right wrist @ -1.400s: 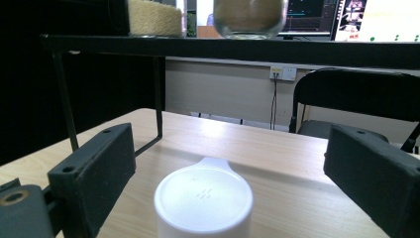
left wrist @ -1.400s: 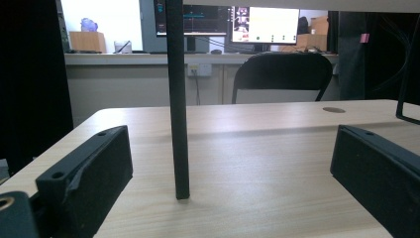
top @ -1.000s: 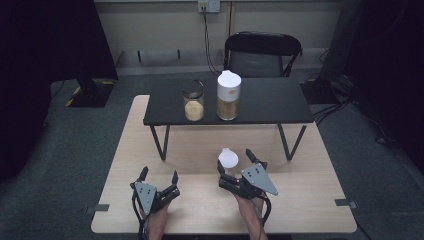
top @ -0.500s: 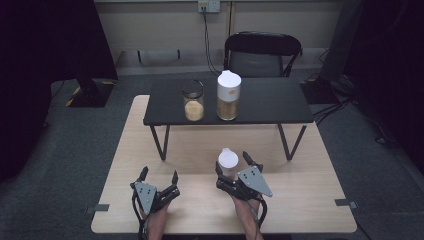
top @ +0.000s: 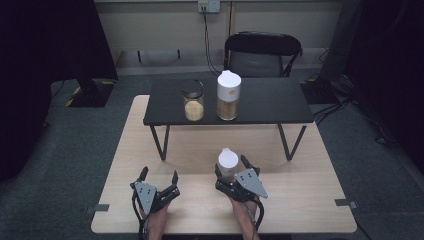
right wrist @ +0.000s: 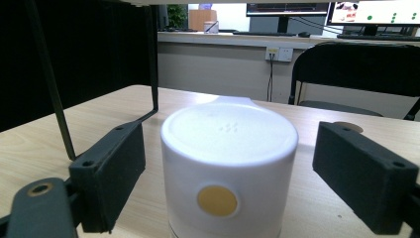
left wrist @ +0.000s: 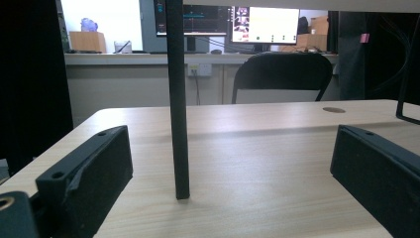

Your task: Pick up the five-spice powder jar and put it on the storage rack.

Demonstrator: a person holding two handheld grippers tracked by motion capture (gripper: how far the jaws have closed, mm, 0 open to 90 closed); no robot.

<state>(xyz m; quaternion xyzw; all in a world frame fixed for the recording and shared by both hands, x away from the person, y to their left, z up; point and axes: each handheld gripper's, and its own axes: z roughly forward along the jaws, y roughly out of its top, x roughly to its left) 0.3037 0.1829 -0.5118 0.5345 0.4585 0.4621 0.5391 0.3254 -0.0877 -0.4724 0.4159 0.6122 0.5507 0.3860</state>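
The white-lidded jar [right wrist: 229, 173] stands on the desk [top: 310, 200] toward its near edge, a little right of the middle, between the fingers [right wrist: 111, 173] of the right gripper [top: 234, 170]. Those fingers have just been closing and now sit at a middling width; in the right gripper view a gap shows on each side of the lid, so neither pad presses on it yet.

To do this well, keep the jar centred so both pads meet it together; if one lands first, the jar will likely slide or tip. Close on the lid's straight side, and squeeze gently until it is firm.

The left gripper [top: 159, 184] rests near the desk's near-left corner, fingers [left wrist: 91, 173] wide and empty, with a leg [left wrist: 177, 99] of the black riser table [top: 260, 102] in front of it. On that riser stand a small glass jar [top: 193, 101] and a tall white-lidded container [top: 228, 95].

The jar's body is cut off below the lid in the right gripper view and largely covered by the gripper from above, so its contents cannot be told; it may be glass.
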